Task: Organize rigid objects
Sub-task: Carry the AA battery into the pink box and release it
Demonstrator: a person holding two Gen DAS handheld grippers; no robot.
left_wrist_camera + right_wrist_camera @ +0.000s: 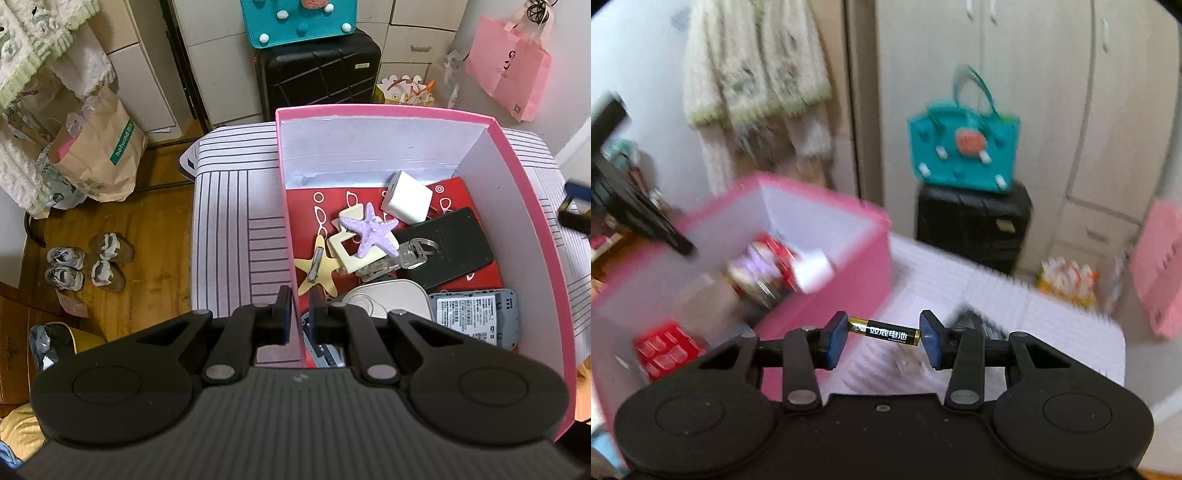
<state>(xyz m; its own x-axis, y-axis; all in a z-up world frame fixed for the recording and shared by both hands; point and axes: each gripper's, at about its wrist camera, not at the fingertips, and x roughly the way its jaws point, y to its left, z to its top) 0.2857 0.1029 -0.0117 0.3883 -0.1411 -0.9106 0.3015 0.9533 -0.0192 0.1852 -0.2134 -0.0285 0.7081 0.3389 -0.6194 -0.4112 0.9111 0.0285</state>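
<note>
Left wrist view: the left tongs (300, 308) are sitting clamped on the near wall of the pink cardboard box (528, 206), one finger outside and one inside, steadying it. The box is resting on a lilac striped surface (236, 206). Inside are lying a purple starfish clip (369, 230), a cream starfish clip (317, 271), a white charger cube (406, 201), a black phone (448, 247) and a grey printed battery pack (474, 315).

Right wrist view, blurred by motion: the right tongs (882, 334) are gripping a slim black-and-gold battery (884, 331) end to end, above the surface just right of the box. Its long axis is running across the tongs, nearly level, gold tip right.

To do this well, carry it over the rim, lower it into a free gap, then release, since pinching by the ends is probably slippery.
</note>
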